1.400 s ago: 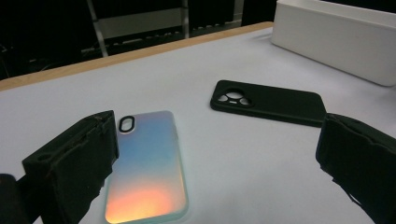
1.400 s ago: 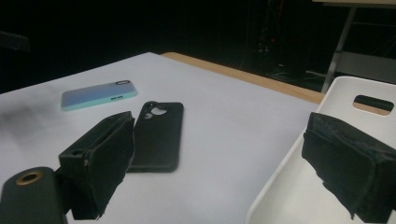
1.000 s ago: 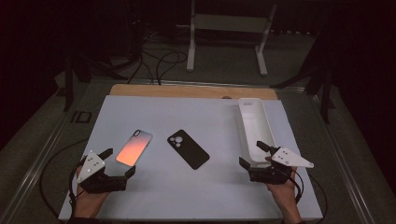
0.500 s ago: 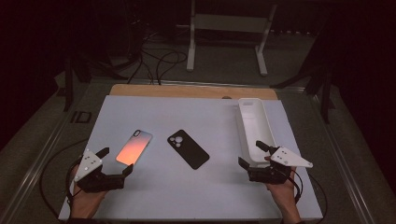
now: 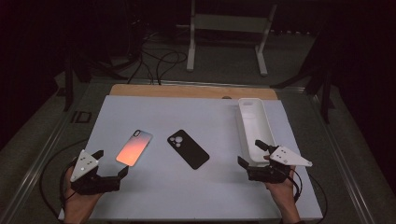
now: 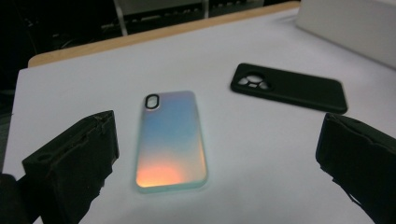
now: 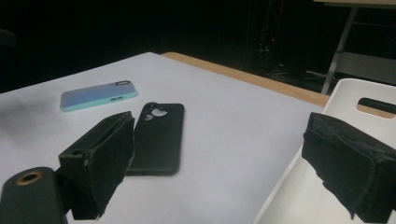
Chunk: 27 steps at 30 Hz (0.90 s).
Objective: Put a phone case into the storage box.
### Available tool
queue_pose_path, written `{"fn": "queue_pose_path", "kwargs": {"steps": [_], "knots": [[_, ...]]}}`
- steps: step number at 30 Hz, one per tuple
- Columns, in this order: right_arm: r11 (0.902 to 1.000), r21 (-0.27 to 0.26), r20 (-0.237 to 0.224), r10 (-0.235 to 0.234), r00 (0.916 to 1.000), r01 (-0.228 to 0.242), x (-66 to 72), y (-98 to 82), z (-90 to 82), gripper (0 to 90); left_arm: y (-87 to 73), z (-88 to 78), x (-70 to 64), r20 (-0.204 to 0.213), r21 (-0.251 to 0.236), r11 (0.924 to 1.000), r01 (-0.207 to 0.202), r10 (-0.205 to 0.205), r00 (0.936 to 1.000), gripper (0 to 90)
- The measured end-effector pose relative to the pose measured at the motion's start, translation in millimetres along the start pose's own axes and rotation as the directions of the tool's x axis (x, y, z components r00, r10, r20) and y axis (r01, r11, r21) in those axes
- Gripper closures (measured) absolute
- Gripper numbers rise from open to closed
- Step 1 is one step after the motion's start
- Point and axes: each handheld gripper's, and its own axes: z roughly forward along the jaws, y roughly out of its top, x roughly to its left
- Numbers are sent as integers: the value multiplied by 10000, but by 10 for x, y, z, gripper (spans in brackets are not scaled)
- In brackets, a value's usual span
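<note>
Left gripper [image 5: 111,162], jaws apart, near the iridescent phone case [image 5: 134,147]; right gripper [image 5: 250,153], jaws apart, beside the white tray [image 5: 252,125]. Black phone case [image 5: 188,149] lies between on the table [image 5: 210,196].

White tray [image 7: 345,154]: cut off by the right and bottom edges in the right gripper view, near part hidden behind the right-hand jaw; in the left gripper view just a corner at the top right edge. Black phone case [image 7: 156,137]: near left corner hidden behind the left-hand jaw. Iridescent phone case [image 5: 134,147]: too small in the high view to read any marking. Floor stand [image 5: 226,32] beyond the tray: top cut off, dim.
</note>
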Motion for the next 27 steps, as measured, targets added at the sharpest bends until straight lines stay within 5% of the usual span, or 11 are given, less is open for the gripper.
{"fn": "queue_pose_path", "kwargs": {"steps": [11, 18, 27], "knots": [[9999, 80, 24, 76, 10000, -76, -14, -21, 14, 93, 185, 197, 145, -207, 901, 9956, -244, 263, 9994, 0], [9999, 109, 53, 46, 10000, -47, -14, -20, 12, 93, 263, 406, 206, -183, 1761, 9842, 158, -128, 9998, 0], [9998, 187, 108, 24, 9999, -26, -30, -30, 20, 93, 249, 586, 260, -193, 2419, 9702, 132, -88, 9998, 0]]}}
